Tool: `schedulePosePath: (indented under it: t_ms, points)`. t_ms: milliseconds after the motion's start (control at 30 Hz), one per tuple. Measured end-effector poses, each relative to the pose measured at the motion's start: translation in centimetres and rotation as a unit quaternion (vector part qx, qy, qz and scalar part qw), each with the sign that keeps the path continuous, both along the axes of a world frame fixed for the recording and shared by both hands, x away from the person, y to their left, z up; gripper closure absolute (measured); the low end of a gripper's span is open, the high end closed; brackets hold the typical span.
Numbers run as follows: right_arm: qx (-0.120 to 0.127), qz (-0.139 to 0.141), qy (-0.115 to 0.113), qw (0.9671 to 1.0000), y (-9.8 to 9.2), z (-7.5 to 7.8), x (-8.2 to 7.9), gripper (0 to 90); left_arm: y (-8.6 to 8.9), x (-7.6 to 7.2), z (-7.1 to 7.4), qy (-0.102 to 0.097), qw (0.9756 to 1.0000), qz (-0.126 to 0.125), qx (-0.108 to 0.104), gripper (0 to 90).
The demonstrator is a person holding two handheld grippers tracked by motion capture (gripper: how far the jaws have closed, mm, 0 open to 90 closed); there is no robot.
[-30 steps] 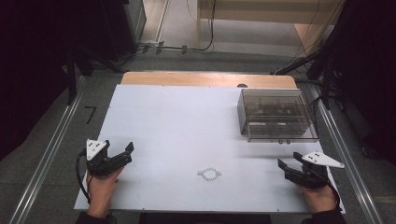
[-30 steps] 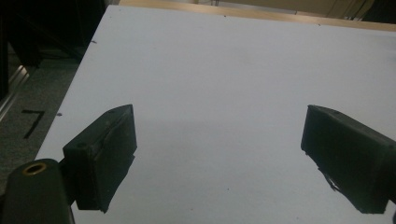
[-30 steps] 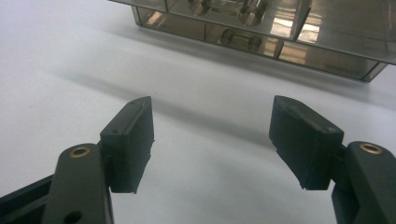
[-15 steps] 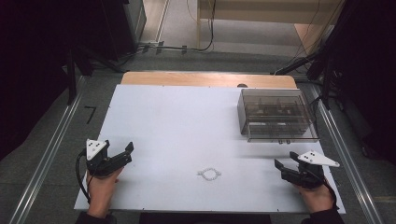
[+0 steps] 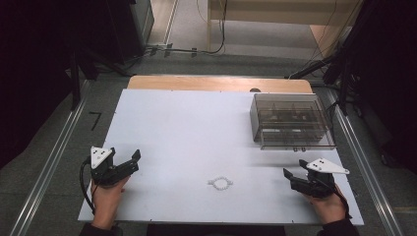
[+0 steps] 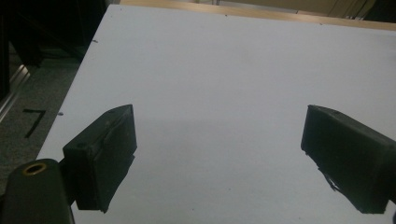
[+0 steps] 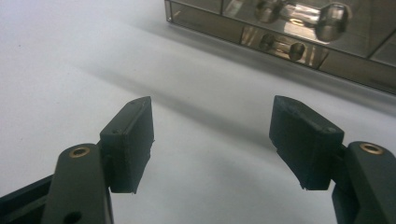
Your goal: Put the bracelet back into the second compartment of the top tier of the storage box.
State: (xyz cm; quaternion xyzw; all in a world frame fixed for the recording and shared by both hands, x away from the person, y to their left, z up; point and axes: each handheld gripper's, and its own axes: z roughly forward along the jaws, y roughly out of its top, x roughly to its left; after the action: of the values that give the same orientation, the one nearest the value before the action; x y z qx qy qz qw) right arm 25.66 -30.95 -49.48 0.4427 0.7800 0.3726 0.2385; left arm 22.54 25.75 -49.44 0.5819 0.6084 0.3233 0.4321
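A: Where's the bead bracelet [image 5: 220,183]?
B: Near-centre on the white table [image 5: 196,128], between both grippers.
A: Jaws?
B: Left gripper [image 5: 129,162] and right gripper [image 5: 290,176] gape, empty. Clear drawer box [image 5: 290,122] far right.

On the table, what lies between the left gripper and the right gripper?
In the high view, a small white beaded ring lies on the white table about midway between the left gripper and the right gripper; the rest of that stretch is bare.

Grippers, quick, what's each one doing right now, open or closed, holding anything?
Left gripper: open, holding nothing, over the white table.
Right gripper: open, holding nothing, pointed toward the clear drawer box.
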Motion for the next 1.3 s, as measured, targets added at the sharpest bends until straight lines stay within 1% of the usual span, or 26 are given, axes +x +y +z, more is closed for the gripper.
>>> schedulePosePath:
  t_ms: [600, 933, 1300]
  points:
    - [-0.011, 0.021, 0.001, 0.9997, 1.6, -0.1, 0.2, 28.8, 0.0, 0.0, 0.0, 0.000, 1.0000, 0.000, -0.001, 10.9]
    - [-0.015, 0.044, 0.005, 0.9989, 3.0, -0.3, 0.4, 28.8, 0.0, 0.0, 0.0, 0.000, 1.0000, 0.000, -0.002, 10.9]
    - [-0.019, 0.061, 0.009, 0.9979, 4.3, -0.4, 0.4, 28.8, 0.1, 0.1, 0.0, 0.000, 1.0000, -0.001, -0.002, 10.9]
